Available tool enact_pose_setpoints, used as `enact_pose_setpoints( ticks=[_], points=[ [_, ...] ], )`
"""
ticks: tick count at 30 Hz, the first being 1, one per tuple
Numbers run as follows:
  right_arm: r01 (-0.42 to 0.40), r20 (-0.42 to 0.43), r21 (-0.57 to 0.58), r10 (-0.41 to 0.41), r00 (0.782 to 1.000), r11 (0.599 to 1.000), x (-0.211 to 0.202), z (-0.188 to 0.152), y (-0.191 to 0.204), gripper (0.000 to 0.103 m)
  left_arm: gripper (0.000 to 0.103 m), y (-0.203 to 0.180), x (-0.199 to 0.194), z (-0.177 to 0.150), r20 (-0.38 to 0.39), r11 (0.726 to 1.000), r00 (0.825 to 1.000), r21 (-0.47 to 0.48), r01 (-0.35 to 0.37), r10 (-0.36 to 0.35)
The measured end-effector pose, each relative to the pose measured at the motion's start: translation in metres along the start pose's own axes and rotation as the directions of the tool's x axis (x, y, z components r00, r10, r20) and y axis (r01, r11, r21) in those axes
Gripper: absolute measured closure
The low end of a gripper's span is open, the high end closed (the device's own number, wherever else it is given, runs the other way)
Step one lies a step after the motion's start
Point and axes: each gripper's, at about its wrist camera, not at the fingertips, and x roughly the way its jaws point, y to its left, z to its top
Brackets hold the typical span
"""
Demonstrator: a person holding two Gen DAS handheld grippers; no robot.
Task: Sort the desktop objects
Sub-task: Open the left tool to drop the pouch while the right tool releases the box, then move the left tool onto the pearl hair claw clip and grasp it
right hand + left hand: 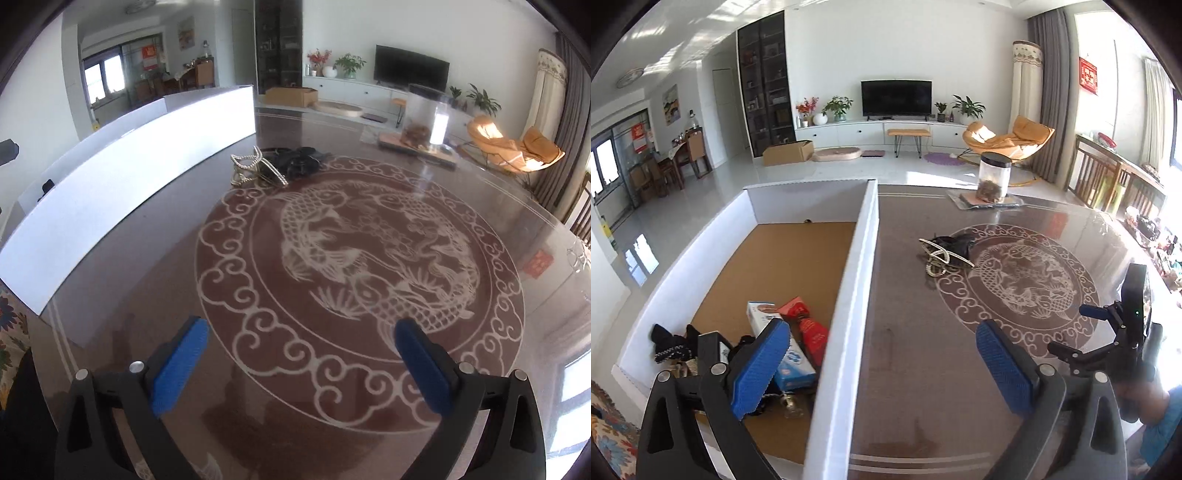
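Observation:
A pile of hair accessories [945,251], pearl-edged clips and black pieces, lies on the glass-topped table [923,369] beside its fish medallion. In the right wrist view the same pile [273,166] sits far ahead. My left gripper [882,326] is open and empty, straddling the right wall of the white box [866,258]. Inside the box lie a blue-and-white carton [796,365], a red packet [812,332] and black items [670,343]. My right gripper [302,325] is open over the bare medallion with nothing between its fingers. One of its fingers [1091,312] shows at the right of the left wrist view.
A clear jar with a dark lid [994,177] stands on a flat tray at the table's far side, also seen as the jar [424,118] in the right wrist view. The white box wall [147,158] runs along the left. Wooden chairs [1097,177] line the right edge.

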Motion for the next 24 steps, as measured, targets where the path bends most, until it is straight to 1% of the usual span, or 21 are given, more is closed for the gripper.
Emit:
enact_pose_setpoints(
  ticks=[2, 3, 5, 7, 9, 11, 13, 15, 16, 17, 19, 22, 24],
  points=[
    [0.027, -0.015, 0.009, -0.027, 1.0, 1.0, -0.008, -0.018, -0.021, 0.002, 0.0, -0.033, 0.024, -0.002, -0.065, 0.999, 0.997, 0.021, 0.042, -0.041],
    [0.034, -0.022, 0.012, -0.034, 0.999, 0.999, -0.007, -0.023, -0.027, 0.002, 0.0, -0.046, 0.039, -0.006, -0.096, 0.998, 0.994, 0.029, 0.048, -0.045],
    [0.038, -0.036, 0.025, -0.037, 0.999, 0.999, -0.002, -0.031, -0.03, 0.002, 0.0, -0.067, 0.076, -0.009, -0.165, 0.999, 0.986, 0.028, 0.043, -0.038],
    [0.029, -0.041, 0.045, -0.028, 0.999, 0.999, 0.002, -0.03, -0.033, 0.002, 0.0, -0.082, 0.111, -0.013, -0.228, 0.999, 0.973, 0.02, 0.038, -0.032],
    [0.028, -0.03, 0.053, -0.026, 0.999, 0.998, 0.005, -0.027, -0.031, 0.002, 0.0, -0.09, 0.142, -0.013, -0.271, 1.0, 0.962, 0.014, 0.021, -0.017],
    [0.031, -0.06, 0.06, -0.027, 0.998, 0.998, 0.013, -0.026, -0.031, 0.002, 0.0, -0.095, 0.169, -0.01, -0.306, 1.0, 0.952, -0.012, 0.008, -0.011],
    [0.038, -0.073, 0.067, -0.033, 0.997, 0.997, 0.015, -0.027, -0.032, 0.0, 0.0, -0.1, 0.193, -0.004, -0.325, 0.999, 0.946, -0.047, -0.001, -0.015],
    [0.041, -0.074, 0.066, -0.036, 0.997, 0.997, 0.014, -0.027, -0.031, 0.0, 0.0, -0.099, 0.211, 0.006, -0.334, 0.997, 0.943, -0.062, -0.035, 0.012],
    [0.04, -0.074, 0.066, -0.035, 0.997, 0.997, 0.014, -0.028, -0.03, 0.0, 0.0, -0.098, 0.219, 0.011, -0.323, 0.997, 0.946, -0.062, -0.055, 0.032],
    [0.039, -0.073, 0.066, -0.035, 0.997, 0.997, 0.014, -0.028, -0.03, 0.0, 0.0, -0.097, 0.226, 0.017, -0.322, 0.995, 0.946, -0.075, -0.06, 0.032],
    [0.04, -0.073, 0.066, -0.035, 0.997, 0.997, 0.014, -0.029, -0.03, 0.0, 0.0, -0.093, 0.241, 0.032, -0.33, 0.992, 0.943, -0.093, -0.08, 0.045],
    [0.04, -0.073, 0.067, -0.035, 0.997, 0.997, 0.013, -0.029, -0.03, 0.0, 0.0, -0.088, 0.259, 0.052, -0.355, 0.991, 0.934, -0.112, -0.08, 0.035],
    [0.04, -0.073, 0.067, -0.035, 0.997, 0.997, 0.014, -0.029, -0.03, 0.0, 0.0, -0.086, 0.266, 0.06, -0.355, 0.989, 0.935, -0.135, -0.067, 0.015]
  ],
)
